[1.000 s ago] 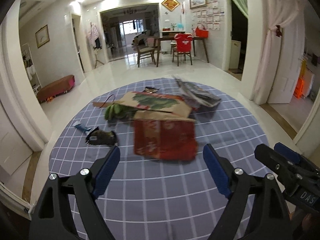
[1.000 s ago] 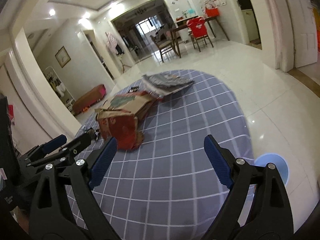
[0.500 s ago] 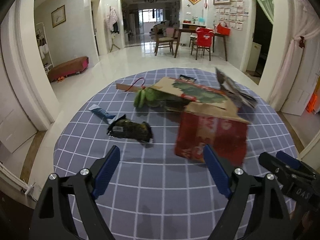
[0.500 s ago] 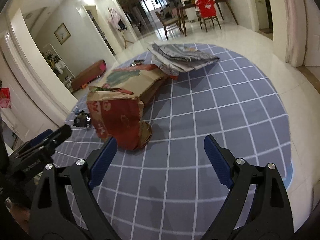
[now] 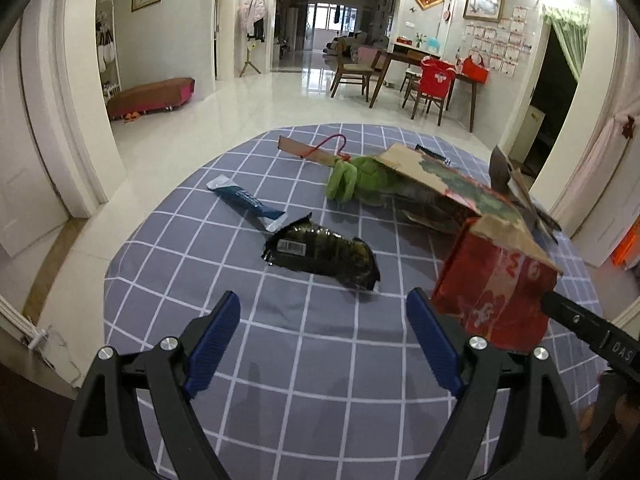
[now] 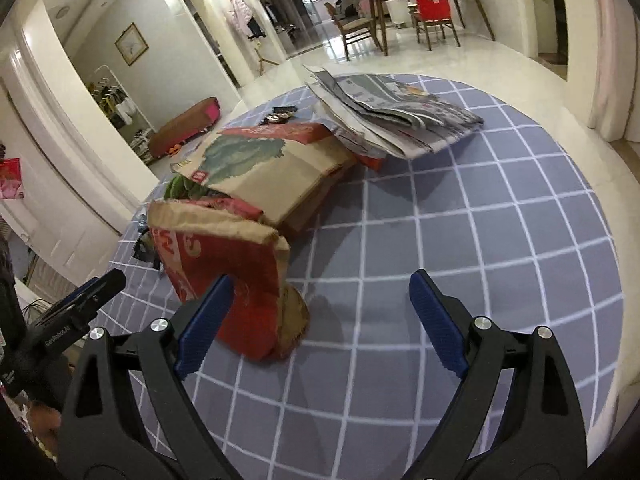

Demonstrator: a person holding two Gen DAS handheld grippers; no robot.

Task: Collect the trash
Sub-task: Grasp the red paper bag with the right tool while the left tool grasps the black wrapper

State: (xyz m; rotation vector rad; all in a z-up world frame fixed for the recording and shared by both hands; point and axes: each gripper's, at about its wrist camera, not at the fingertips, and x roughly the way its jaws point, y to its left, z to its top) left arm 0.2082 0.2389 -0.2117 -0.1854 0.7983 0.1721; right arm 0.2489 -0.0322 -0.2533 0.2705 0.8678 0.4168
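Both claws are dropping closer to the round checked counter [image 5: 248, 344] than a second ago, and the left view is swinging away from the red paper bag [image 5: 494, 292] toward the black wrapper [image 5: 320, 254], which is now sitting ahead of it. Taking the red paper bag as the landmark: the left claw [image 5: 324, 340] is hovering just to its left with its blue pads spread wide and nothing between them, its right pad [image 5: 434, 346] showing just in front of the bag's lower left corner. The right claw [image 6: 318, 320] is hanging in front of the same bag [image 6: 228, 280], also gaping wide and gripping nothing, with its left pad [image 6: 202, 324] overlapping the bag's front face in the picture; whether it is touching cannot be told. The black wrapper is lying flat to the left of the bag, apart from it. Farther left and behind it, a blue packet [image 5: 248, 202] is lying almost touching the wrapper's far end. Behind the bag, a flattened cardboard box [image 5: 436, 184] is leaning across a bunch of green leaves [image 5: 352, 180], and a cardboard strip with a red cord [image 5: 310, 148] is lying beyond those. Folded newspapers [image 6: 392, 114] are resting on the far right end of the box [image 6: 276, 172], overhanging the cloth. A small dark packet [image 6: 282, 114] is lying past the box.
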